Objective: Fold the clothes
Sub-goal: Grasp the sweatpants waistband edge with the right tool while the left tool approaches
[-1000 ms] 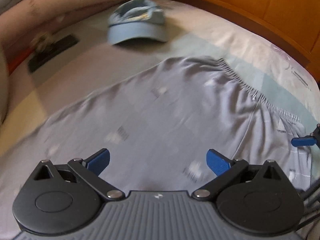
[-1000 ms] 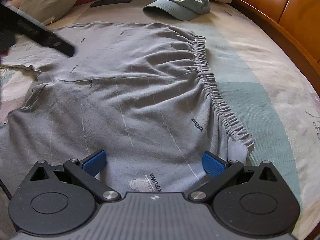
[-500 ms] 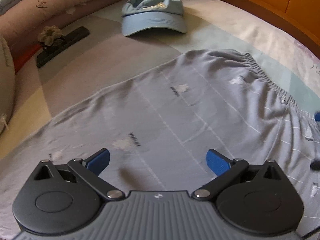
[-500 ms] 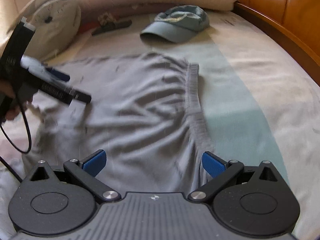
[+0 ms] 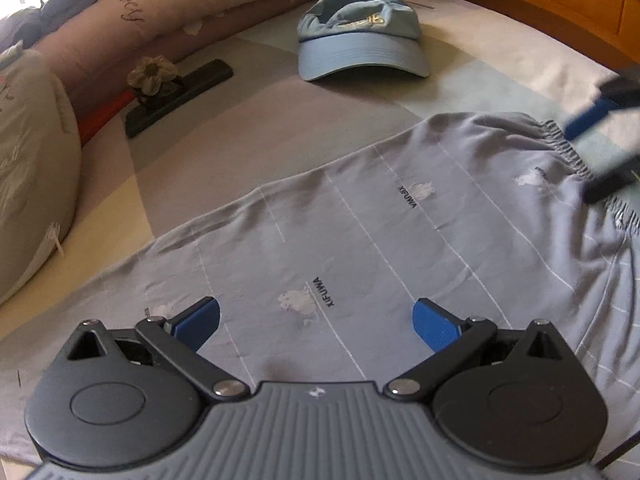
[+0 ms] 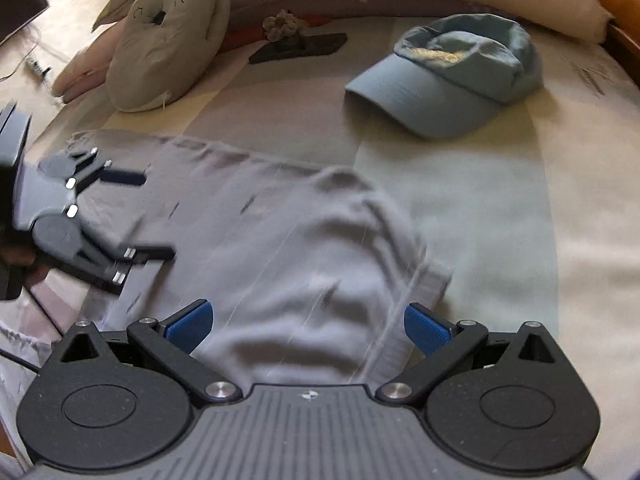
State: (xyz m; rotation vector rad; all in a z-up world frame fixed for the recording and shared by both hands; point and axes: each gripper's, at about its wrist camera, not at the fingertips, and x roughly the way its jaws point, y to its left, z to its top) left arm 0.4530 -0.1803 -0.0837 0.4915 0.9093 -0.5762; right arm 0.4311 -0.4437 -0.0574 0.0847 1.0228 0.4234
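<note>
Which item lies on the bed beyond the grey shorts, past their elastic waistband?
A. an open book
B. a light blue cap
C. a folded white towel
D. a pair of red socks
B. A light blue cap rests on the bed sheet beyond the grey shorts, apart from them, while the left gripper and right gripper both stand open over the fabric.

Left gripper (image 5: 316, 322) hovers low over grey shorts (image 5: 400, 232) spread flat on the bed (image 5: 280, 120), jaws wide apart w/ nothing between; "XIFUWA" print repeats on the fabric; right gripper (image 5: 600, 148), blurred, at the elastic waistband, far right; blue cap (image 5: 360, 40) beyond the shorts; dark flat object w/ a flower (image 5: 176, 88) near the pillows (image 5: 32, 160).
</note>
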